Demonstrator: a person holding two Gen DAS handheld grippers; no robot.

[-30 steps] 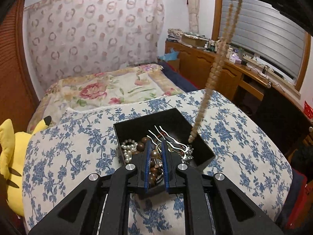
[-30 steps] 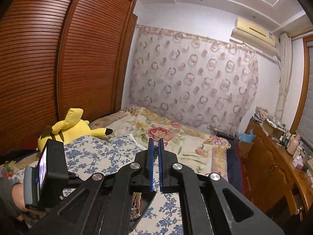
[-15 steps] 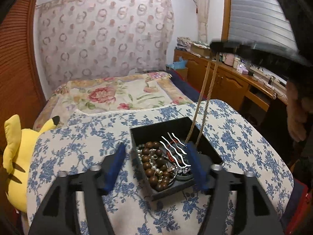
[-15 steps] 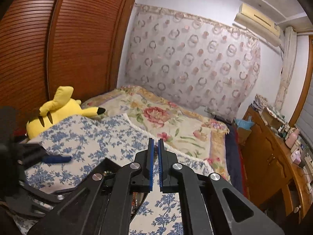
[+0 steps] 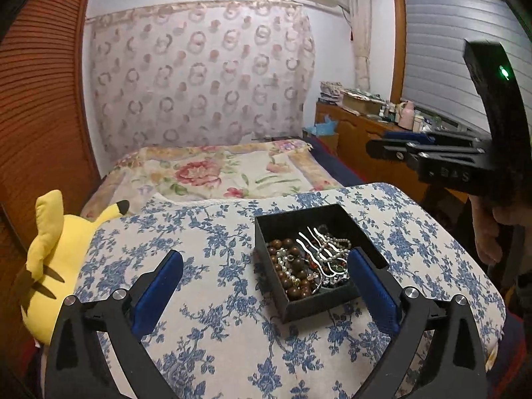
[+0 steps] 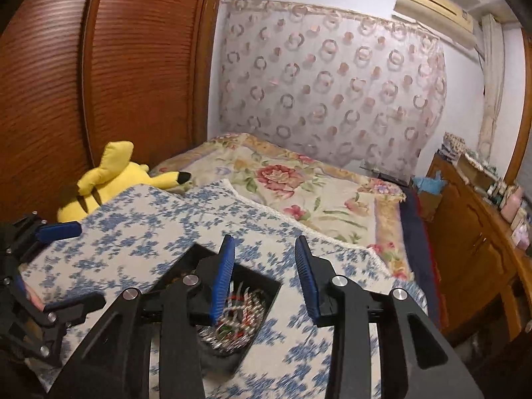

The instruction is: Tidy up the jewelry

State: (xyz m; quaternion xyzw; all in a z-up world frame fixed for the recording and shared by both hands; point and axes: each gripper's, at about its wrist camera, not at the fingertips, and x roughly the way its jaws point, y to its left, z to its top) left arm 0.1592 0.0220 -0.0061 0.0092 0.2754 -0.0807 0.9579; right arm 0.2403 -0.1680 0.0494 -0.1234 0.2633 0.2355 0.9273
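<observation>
Left gripper [image 5: 264, 286], with its blue pads [image 5: 159, 291] spread wide and nothing held, is shown low over the blue-flowered cloth [image 5: 206, 339], apparently kept clear of the contents. Right gripper [image 6: 264, 277] is likewise parted and empty, poised above the black box [image 5: 309, 306]. Jewelry [image 5: 309, 261] is seen heaped inside that box: brown beads, pearls and a wavy silver hairpin, gathered in one container for tidiness. A yellow plush toy [image 5: 55, 252] is seen beside the cloth, and the floral bedspread [image 5: 216, 173] beyond.
</observation>
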